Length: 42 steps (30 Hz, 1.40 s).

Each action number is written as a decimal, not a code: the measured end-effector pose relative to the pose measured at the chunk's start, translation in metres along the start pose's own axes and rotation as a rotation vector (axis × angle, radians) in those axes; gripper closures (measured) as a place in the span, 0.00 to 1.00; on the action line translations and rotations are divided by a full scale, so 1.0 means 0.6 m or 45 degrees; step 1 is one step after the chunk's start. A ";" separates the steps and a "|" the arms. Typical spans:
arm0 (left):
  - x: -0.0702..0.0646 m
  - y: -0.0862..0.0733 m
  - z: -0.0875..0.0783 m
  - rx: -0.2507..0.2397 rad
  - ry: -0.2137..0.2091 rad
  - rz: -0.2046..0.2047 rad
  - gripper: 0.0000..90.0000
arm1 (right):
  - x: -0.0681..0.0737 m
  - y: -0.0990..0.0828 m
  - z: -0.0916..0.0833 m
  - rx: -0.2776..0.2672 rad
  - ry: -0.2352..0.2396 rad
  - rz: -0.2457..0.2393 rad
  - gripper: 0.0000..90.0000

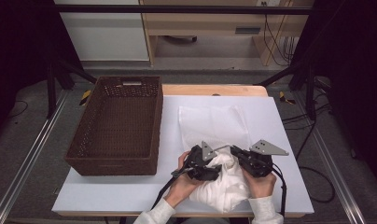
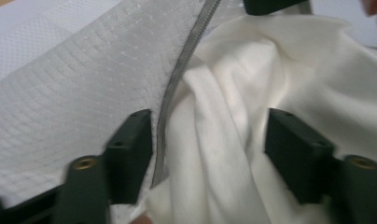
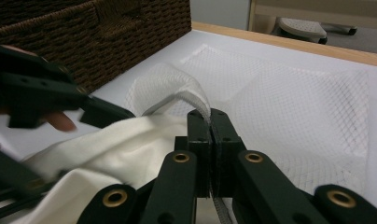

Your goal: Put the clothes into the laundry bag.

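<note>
Working left to right, everything placed off the mesh laundry bag [image 1: 214, 122].

Wicker basket [image 1: 116, 126] is sitting left of the bag, just beside it, with a strip of bare counter [image 1: 107, 193] between them. Its near wall is the one hard edge on that side: if I'm swinging the left tongs [image 1: 213, 164] outward, the trailing cable could be catching it.

Left tongs are standing wide at the bag's near end, the jaws straddling a fold of the white garment [image 2: 233, 140] next to the bag's zipper edge [image 2: 177, 84]; pads aren't pressing on anything. Risk: closing from here I could be pinching the zipper tape or mesh together with the cloth, then dragging the mouth shut instead of feeding cloth in. I'm also seeing blur here, so I'm not trusting the exact pad position.

The garment is lying bunched at the bag's near end, partly at the mouth, most of it on the counter toward me.

Right tongs [image 3: 209, 122] are clamped tight on the bag's zipper edge, lifting the mouth open. Risk: the hold is on thin tape, so a hard tug from the left side could be pulling it out, and the mouth would be collapsing onto the cloth.

Room: the far end of the bag is lying flat and free for pushing cloth inward. Right of the bag there's a band of open counter, then the counter edge. The near edge is close behind the bunched cloth, so slack could be sliding off toward me.
</note>
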<state>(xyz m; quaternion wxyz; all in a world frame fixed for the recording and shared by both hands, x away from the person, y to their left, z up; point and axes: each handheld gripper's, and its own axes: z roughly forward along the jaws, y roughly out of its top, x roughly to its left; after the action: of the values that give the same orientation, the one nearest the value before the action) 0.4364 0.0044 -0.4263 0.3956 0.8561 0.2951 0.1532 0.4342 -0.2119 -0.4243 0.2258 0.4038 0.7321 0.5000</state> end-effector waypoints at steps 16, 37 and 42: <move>-0.004 -0.056 0.000 0.020 -0.391 -0.096 0.41 | 0.000 -0.003 0.006 0.034 0.003 -0.007 0.99; -0.006 -0.021 0.025 -0.026 0.099 0.059 0.79 | 0.003 -0.001 0.000 0.010 0.004 -0.015 0.99; 0.010 -0.029 -0.009 -0.077 0.061 -0.007 0.39 | 0.005 -0.001 0.000 0.016 -0.002 -0.025 0.99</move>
<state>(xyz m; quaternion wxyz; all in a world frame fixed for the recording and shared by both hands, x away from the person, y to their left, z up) 0.4319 0.0205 -0.4359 0.4146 0.8390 0.3021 0.1813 0.4326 -0.2096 -0.4244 0.2289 0.3984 0.7389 0.4929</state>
